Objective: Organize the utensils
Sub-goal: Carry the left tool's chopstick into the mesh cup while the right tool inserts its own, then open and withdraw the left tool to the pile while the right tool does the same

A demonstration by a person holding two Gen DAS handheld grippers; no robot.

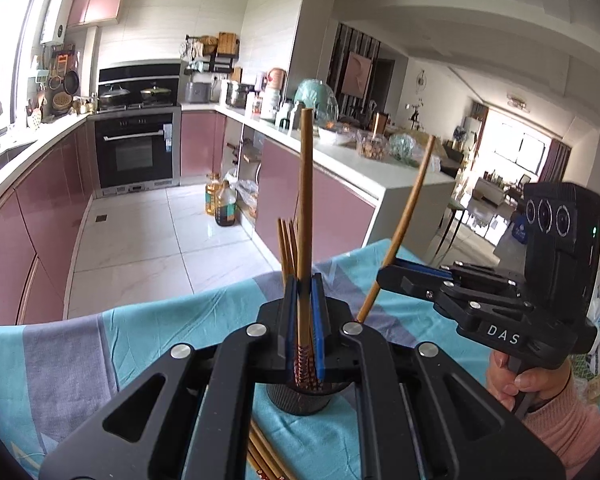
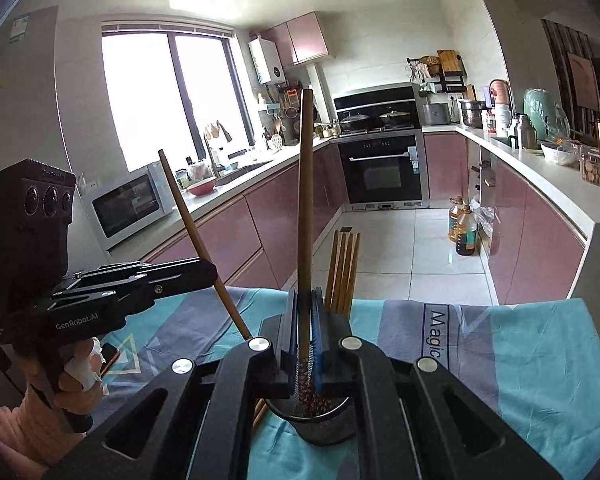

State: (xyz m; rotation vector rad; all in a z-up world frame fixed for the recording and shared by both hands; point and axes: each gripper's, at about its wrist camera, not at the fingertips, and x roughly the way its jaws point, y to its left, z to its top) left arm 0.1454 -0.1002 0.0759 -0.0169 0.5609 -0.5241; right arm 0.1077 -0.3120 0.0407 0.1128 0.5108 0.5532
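A black mesh holder [image 1: 300,400] stands on the blue cloth, also in the right wrist view [image 2: 320,420], with several brown chopsticks [image 1: 288,248] upright in it. My left gripper [image 1: 304,300] is shut on a chopstick [image 1: 306,200], its patterned end over the holder. My right gripper [image 2: 304,320] is shut on another chopstick [image 2: 306,200] above the holder; from the left wrist view this chopstick [image 1: 404,220] leans right. Loose chopsticks [image 1: 264,456] lie on the cloth by the holder.
A table with blue and grey cloth [image 2: 520,360] holds the holder. Beyond it are a tiled floor, pink cabinets [image 1: 52,208], an oven [image 2: 384,168], oil bottles [image 2: 464,228] and a cluttered counter [image 1: 360,144].
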